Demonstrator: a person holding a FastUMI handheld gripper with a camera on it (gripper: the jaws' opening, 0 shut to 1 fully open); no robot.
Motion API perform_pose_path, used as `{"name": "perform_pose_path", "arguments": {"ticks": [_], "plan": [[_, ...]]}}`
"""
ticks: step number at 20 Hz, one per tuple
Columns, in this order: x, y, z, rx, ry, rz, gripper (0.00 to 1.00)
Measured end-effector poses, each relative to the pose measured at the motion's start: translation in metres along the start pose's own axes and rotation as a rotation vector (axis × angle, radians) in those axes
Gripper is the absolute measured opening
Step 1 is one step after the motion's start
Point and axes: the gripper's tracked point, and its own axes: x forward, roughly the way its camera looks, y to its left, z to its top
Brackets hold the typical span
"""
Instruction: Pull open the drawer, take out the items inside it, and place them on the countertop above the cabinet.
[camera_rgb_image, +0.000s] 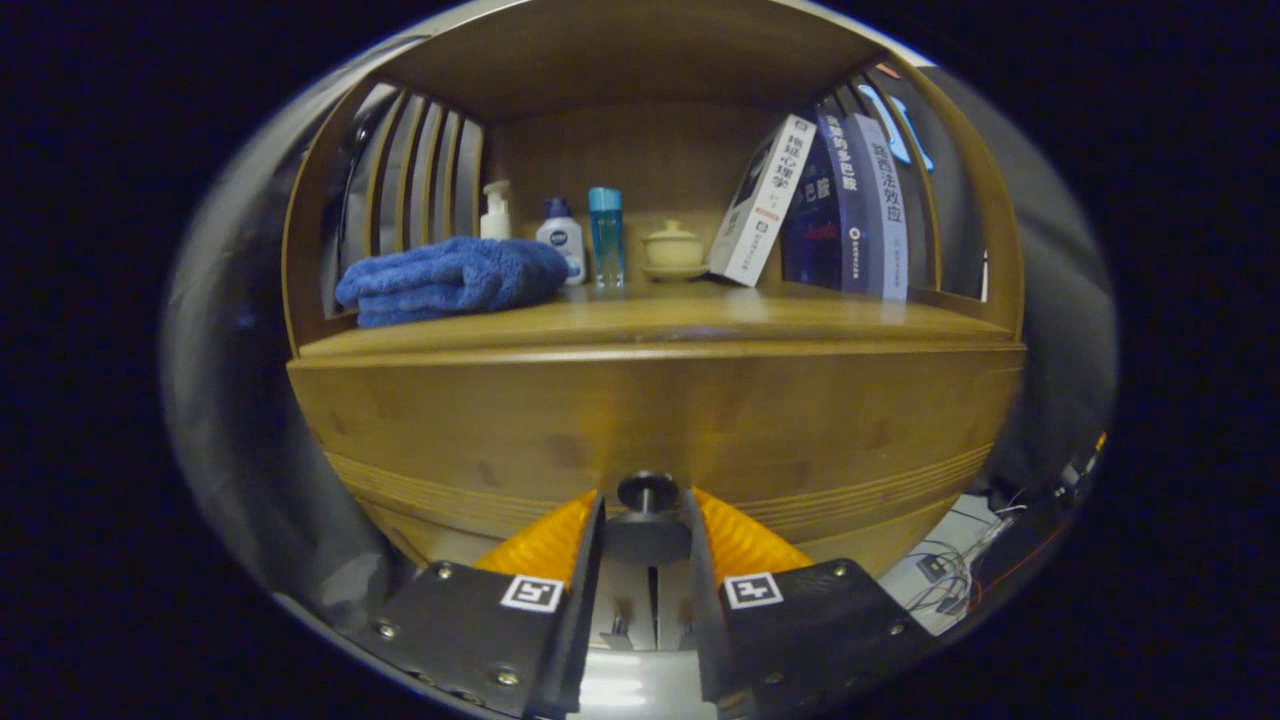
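Observation:
A wooden cabinet faces me, with its drawer front (480, 420) closed across the lower half. The drawer's dark round knob (647, 490) sits between the fingertips of my gripper (645, 497). The fingers (592, 520) flank the knob on both sides with a thin gap left on each, so the gripper is open around it. Above the drawer runs the wooden countertop (700, 318), inside an open shelf bay. The drawer's contents are hidden.
On the countertop lie a folded blue towel (450, 280) at the left, a pump bottle (495, 210), a white bottle (561, 238), a blue bottle (605, 235) and a lidded cup (673, 245) at the back. Leaning books (800, 205) stand at the right. Cables (950, 570) lie on the floor to the right.

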Motion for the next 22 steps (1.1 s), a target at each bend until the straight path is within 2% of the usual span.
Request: {"name": "perform_pose_path", "arguments": {"ticks": [4,9,22], "plan": [[0.001,0.0,0.0,0.015,0.0,0.003,0.34],[-0.016,0.0,-0.006,0.003,0.021,-0.012,0.34],[-0.133,0.004,-0.04,-0.028,0.037,-0.037,0.33]]}}
